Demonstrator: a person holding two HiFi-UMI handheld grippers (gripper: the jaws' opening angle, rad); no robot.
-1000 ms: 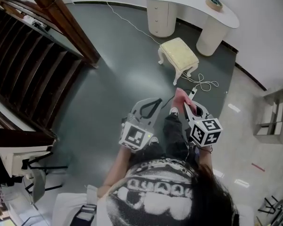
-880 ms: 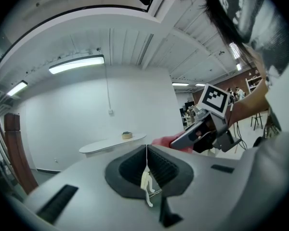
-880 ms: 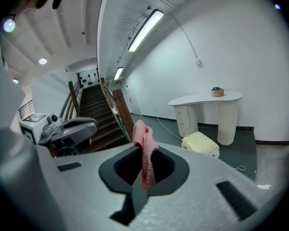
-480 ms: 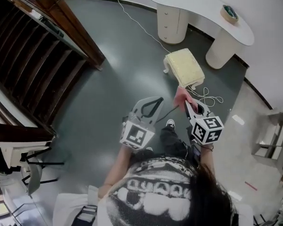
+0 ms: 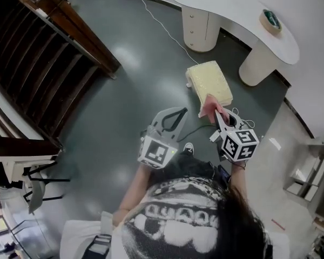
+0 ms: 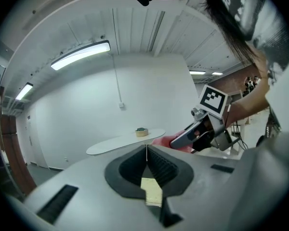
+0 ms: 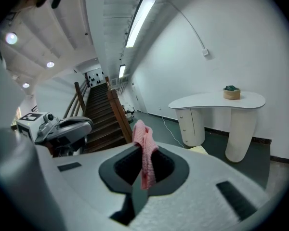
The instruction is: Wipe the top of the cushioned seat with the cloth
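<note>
Pink cloth (image 5: 209, 106) hangs clamped in the right tongs (image 5: 216, 114), one end standing up above the closed jaws and the other drooping below them. The left tongs (image 5: 175, 117) are pressed together with nothing between them and are held level beside the right pair, at its 9 o'clock.

The change is one of approach. A second ago the cushioned seat (image 5: 209, 82) stood well ahead across the dark floor (image 5: 129, 90), its curved white legs showing from the side. Now it lies just beyond the tongs at 12 o'clock and is seen almost from straight above. In the head view the cloth's upper end overlaps the near edge of the seat, though whether it touches cannot be told. I judge that the walk-up is nearly done and the wiping has not started. The next move would call for the right tongs to come down so the cloth lies flat on the cushion.

The seat top is a pale cream-yellow rectangle with a quilted or tufted look and it carries nothing. A white curved bench (image 5: 232, 12) stands beyond it at 1 o'clock, with a small round thing (image 5: 271, 20) on top. A thin cable (image 5: 167, 31) trails over the floor past the seat's far side, and a dark wooden staircase (image 5: 38, 63) fills the 10 o'clock side.
</note>
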